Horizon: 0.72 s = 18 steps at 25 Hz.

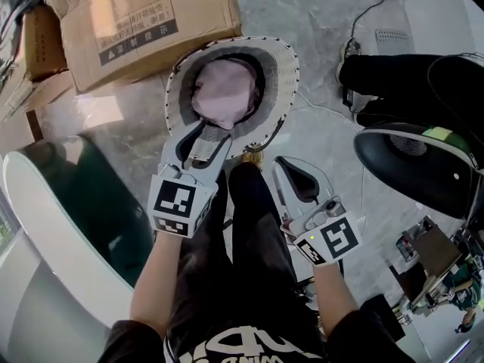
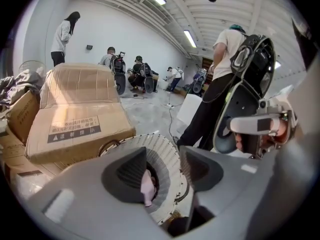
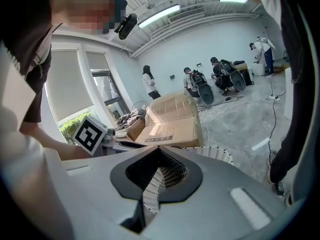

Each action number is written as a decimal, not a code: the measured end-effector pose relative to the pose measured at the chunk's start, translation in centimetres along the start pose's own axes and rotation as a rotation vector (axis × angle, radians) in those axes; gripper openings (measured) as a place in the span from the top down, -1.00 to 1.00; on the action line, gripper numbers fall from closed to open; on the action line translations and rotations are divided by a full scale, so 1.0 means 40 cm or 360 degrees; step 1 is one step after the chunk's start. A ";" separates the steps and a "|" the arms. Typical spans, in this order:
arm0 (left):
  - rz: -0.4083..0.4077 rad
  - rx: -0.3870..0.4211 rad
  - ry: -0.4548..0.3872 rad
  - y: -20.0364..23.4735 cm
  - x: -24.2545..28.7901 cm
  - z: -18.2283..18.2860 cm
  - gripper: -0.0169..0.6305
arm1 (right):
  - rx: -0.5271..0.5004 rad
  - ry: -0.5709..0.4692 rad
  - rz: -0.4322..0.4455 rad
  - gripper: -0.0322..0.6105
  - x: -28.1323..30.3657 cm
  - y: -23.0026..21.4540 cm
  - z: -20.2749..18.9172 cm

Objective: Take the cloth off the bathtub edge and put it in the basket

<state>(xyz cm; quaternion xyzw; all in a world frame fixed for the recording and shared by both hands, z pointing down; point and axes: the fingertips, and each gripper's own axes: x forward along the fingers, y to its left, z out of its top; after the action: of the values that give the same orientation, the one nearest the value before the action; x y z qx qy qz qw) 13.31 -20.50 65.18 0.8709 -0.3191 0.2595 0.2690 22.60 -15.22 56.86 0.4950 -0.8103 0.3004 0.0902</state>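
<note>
The pink cloth (image 1: 224, 89) lies bunched inside the round white woven basket (image 1: 281, 66) on the floor. My left gripper (image 1: 210, 131) hangs just over the basket's near rim, jaws open and empty. In the left gripper view the cloth (image 2: 147, 186) and the basket's wall (image 2: 165, 154) show through the gap between the left gripper's (image 2: 162, 171) parted jaws. My right gripper (image 1: 283, 165) is off to the right of the basket, over the floor, shut on nothing. In the right gripper view its (image 3: 159, 150) tips meet, with the basket rim (image 3: 215, 153) beyond. The white bathtub edge (image 1: 30, 195) curves along the left.
A large cardboard box (image 1: 144, 21) lies behind the basket, touching its far left side. A black rounded machine (image 1: 416, 165) stands at the right, with cables on the marble floor. My own black-trousered legs (image 1: 249, 225) fill the middle. Other people stand in the background (image 2: 62, 36).
</note>
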 end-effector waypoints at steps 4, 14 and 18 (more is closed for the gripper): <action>-0.0060 -0.0002 -0.0017 -0.047 -0.047 0.051 0.50 | -0.0047 -0.0010 0.0005 0.87 -0.029 0.022 0.057; -0.0068 -0.0035 -0.0034 -0.124 -0.208 0.195 0.96 | -0.0084 -0.0071 0.0043 0.87 -0.123 0.129 0.210; -0.0044 -0.0054 -0.0045 -0.140 -0.278 0.250 0.96 | -0.0103 -0.0110 0.0061 0.87 -0.161 0.173 0.271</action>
<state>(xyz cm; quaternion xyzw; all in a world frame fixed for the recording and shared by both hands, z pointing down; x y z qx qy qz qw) 12.65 -18.54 49.34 0.8741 -0.3151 0.2380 0.2828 21.48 -14.35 42.54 0.4863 -0.8315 0.2585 0.0724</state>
